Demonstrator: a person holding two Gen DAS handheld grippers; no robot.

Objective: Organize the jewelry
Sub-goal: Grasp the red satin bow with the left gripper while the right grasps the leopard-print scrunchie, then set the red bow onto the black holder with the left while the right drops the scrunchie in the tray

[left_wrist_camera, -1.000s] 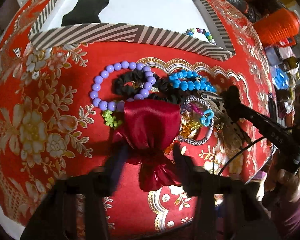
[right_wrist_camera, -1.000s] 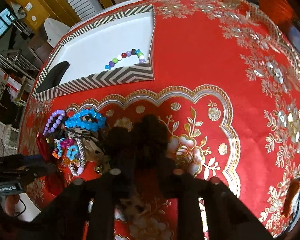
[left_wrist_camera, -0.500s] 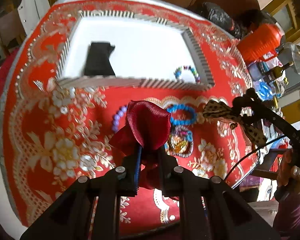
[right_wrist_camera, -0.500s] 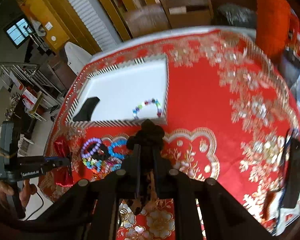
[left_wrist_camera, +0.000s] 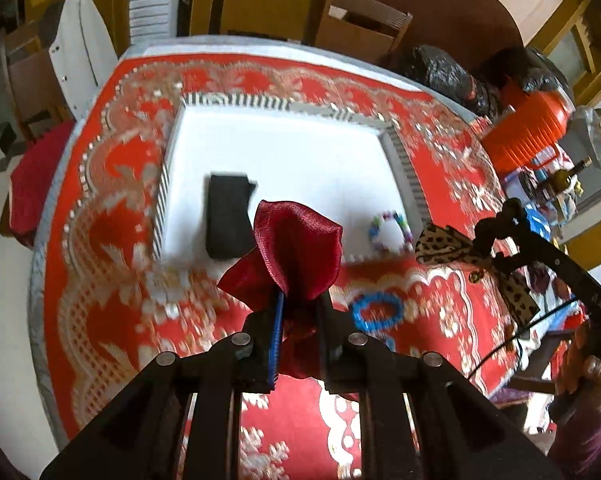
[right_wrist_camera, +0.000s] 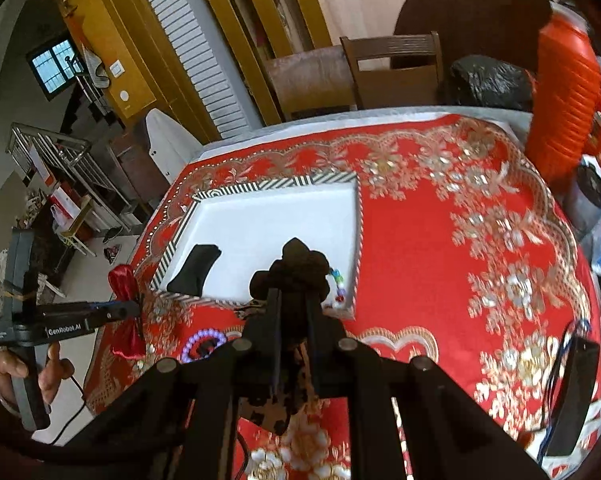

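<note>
A red floral tablecloth is spread over the table. An orange ribbed container, possibly a jug, and a wooden chair are seen beyond it.

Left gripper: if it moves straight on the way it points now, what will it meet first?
Probably the black item lying in the white tray. The left gripper, shut on the red bow, points there, though depth is unclear.

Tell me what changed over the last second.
Both grippers rose off the table: the left gripper lifted the red bow, the right gripper lifted the leopard bow. The multicolour bracelet and black item stayed in the tray.
</note>
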